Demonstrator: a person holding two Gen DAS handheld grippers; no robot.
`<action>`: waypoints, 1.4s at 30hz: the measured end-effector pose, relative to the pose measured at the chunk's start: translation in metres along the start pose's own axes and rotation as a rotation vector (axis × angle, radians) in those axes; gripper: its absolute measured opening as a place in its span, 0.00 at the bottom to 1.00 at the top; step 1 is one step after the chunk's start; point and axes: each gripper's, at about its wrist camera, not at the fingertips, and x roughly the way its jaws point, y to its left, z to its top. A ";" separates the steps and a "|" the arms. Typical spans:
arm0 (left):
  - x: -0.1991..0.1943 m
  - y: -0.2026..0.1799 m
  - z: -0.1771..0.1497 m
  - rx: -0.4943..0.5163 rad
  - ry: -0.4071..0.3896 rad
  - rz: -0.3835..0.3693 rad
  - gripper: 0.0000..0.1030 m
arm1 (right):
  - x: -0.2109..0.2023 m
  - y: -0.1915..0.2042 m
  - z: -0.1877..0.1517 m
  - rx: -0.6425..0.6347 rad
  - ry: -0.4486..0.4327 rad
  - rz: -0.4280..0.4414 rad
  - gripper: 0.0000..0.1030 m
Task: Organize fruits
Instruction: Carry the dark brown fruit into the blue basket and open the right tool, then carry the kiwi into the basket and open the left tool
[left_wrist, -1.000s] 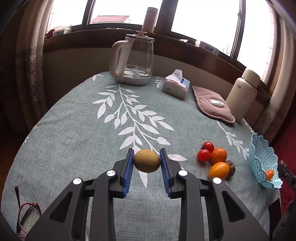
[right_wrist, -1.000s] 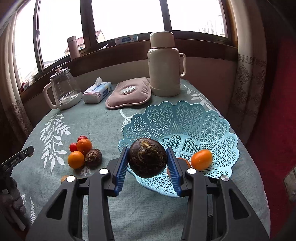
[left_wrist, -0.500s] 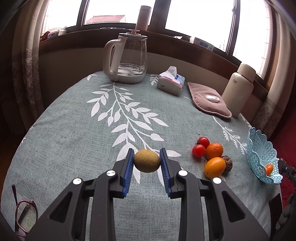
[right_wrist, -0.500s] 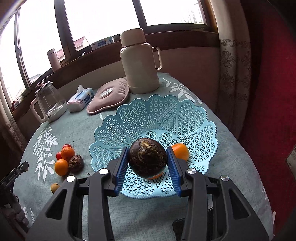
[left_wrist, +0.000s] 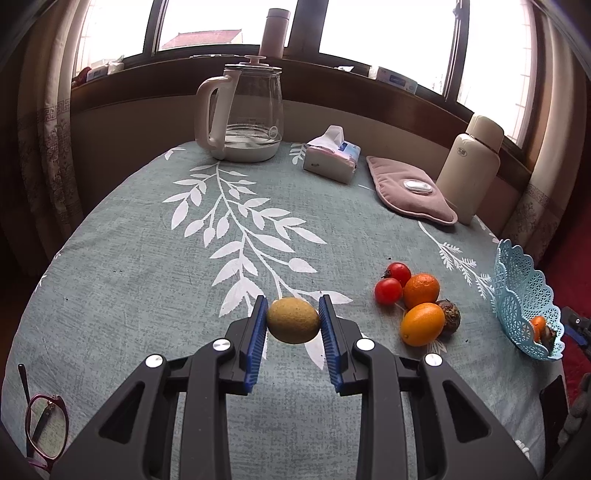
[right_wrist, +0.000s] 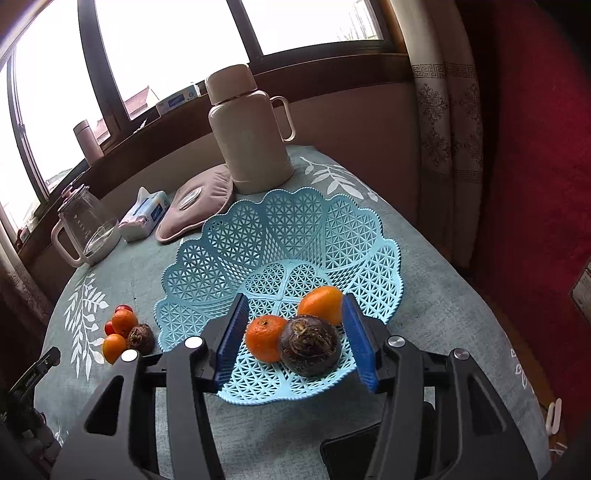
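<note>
I see a kettle (left_wrist: 245, 110), tissues (left_wrist: 332, 154), a pink pad (left_wrist: 410, 190) beside a flask (left_wrist: 471, 168), and probably glasses (left_wrist: 46, 424) at the tablecloth's (left_wrist: 147, 277) near edge.

Our left gripper (left_wrist: 293, 320) points forward and down, its 2 blue pads pressed against either side of a yellow-green fruit (left_wrist: 293, 320) that we carry clear above the tabletop (left_wrist: 147, 280). Our right gripper (right_wrist: 295, 334) also tilts downward; its jaws have just been opening and now stand apart, with the dark round fruit (right_wrist: 310, 345) lying loose between them, neither pad touching it.
</note>
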 end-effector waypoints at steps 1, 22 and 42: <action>0.000 -0.001 0.000 0.003 0.002 -0.002 0.28 | -0.002 -0.001 0.001 0.001 -0.007 -0.003 0.54; -0.003 -0.112 -0.007 0.222 0.037 -0.171 0.28 | -0.042 -0.025 0.045 0.096 -0.189 0.065 0.60; 0.018 -0.262 -0.021 0.465 0.078 -0.332 0.37 | -0.061 -0.056 0.067 0.161 -0.251 0.086 0.67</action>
